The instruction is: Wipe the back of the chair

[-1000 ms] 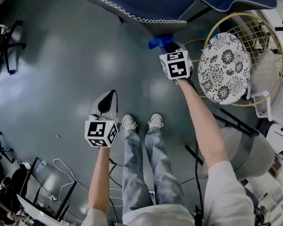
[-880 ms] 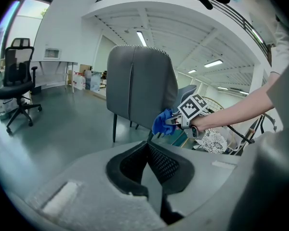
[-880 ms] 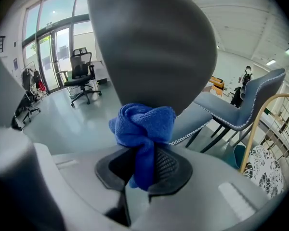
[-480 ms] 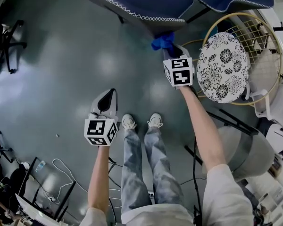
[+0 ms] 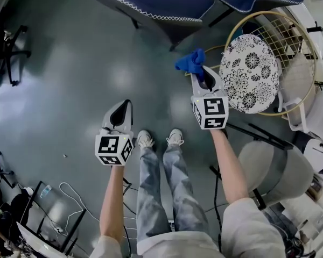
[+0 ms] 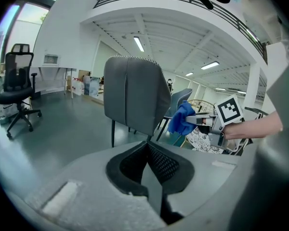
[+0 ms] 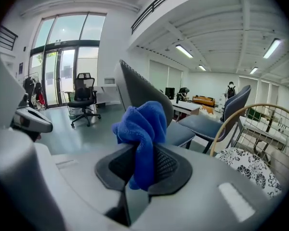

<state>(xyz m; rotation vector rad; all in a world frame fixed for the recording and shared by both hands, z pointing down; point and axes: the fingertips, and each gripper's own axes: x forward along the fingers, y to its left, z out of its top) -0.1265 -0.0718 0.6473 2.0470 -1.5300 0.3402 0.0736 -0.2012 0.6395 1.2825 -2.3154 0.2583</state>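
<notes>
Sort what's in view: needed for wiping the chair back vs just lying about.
For the job:
- chair
- blue cloth, clamped in the right hand-held gripper

Not in use:
- left hand-held gripper, shut on nothing
- floral cushion on a wire chair
- office chair

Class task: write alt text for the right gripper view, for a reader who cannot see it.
The right gripper is shut on a bunched blue cloth, with a grey chair back behind it. A floral cushion lies lower right.
</notes>
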